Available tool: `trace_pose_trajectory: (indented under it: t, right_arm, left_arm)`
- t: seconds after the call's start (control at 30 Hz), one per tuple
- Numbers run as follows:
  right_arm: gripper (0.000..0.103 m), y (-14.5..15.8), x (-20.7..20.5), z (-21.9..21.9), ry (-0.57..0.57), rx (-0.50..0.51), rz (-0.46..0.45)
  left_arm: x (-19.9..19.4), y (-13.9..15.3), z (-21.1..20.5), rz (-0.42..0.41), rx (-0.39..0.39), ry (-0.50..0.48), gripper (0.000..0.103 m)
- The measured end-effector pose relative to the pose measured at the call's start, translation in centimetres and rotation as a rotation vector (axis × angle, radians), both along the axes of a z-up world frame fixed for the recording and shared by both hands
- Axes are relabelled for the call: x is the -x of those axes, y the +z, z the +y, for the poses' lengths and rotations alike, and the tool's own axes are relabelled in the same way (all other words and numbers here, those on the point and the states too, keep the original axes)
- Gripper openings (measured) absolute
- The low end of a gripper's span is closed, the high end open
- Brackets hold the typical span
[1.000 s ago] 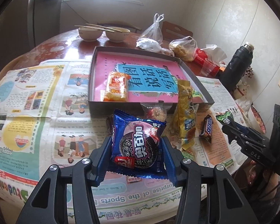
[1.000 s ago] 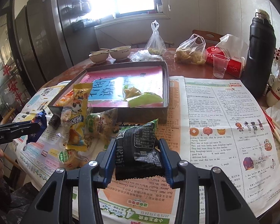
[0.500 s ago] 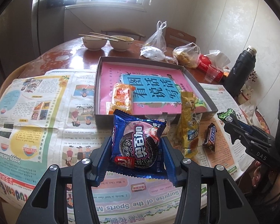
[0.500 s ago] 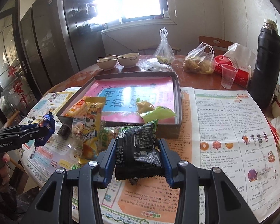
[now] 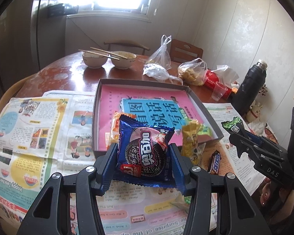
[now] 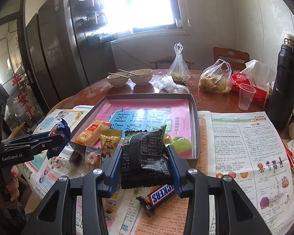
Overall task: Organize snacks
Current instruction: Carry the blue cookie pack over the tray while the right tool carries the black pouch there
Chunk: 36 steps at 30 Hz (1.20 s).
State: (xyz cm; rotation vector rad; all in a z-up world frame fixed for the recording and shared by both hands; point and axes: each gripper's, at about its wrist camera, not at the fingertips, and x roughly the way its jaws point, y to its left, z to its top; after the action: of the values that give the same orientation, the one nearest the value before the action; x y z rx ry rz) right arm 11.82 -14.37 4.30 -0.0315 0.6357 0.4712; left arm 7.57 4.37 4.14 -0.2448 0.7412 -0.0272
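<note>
The left hand-held gripper [image 5: 144, 156] is clenched on a blue Oreo packet [image 5: 145, 152], held above the newspaper just before the shallow box [image 5: 207, 113]. The right hand-held gripper [image 6: 145, 162] grasps a black snack packet [image 6: 145, 156] over a Snickers bar [image 6: 156, 196] lying on the counter.

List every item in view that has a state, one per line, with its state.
Left tool: shut on the blue Oreo packet, held off the table.
Right tool: shut on the black snack packet, held up.
Snickers bar: sealed, lying on the newspaper.
Shallow box: open, some snacks inside.
Black thermos: upright, capped.
Plastic cup: upright.
Two bowls: upright, chopsticks across them.
</note>
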Motion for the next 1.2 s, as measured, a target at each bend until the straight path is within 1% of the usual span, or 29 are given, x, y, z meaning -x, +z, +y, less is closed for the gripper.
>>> trace_pose_trajectory:
  t: [0.13,0.2,0.3,0.53,0.73,1.0,1.2]
  right_arm:
    - [0.044,0.6,-0.9,0.2,0.0,-0.014,-0.011]
    - [0.044,1.0,-1.2,0.2,-0.002,-0.026,-0.018]
    - [0.044,1.7,-1.8,0.3,-0.002,-0.047,-0.034]
    - [0.044,2.3,-2.8,-0.1,-0.017,-0.086,-0.065]
    - [0.044,1.6,-4.0,-0.8,-0.034,-0.083,-0.064]
    - [0.044,0.4,-5.9,-2.1,-0.084,-0.069,-0.051]
    - [0.044,-0.7,-6.9,-2.1,-0.099,-0.048,-0.03]
  left_arm:
    - [-1.1,0.5,0.0,-0.013,0.009,0.0,0.053]
    - [-1.8,0.8,0.2,-0.015,0.035,-0.006,0.053]
    - [-2.8,1.2,0.3,-0.024,0.028,0.006,0.053]
    - [-5.0,1.2,0.5,-0.014,0.047,0.01,0.053]
    - [-7.0,0.6,0.3,-0.002,0.056,0.014,0.053]
    - [-9.8,-1.1,-0.4,0.035,0.067,-0.002,0.053]
    - [-11.3,-2.4,-0.8,0.064,0.072,-0.01,0.053]
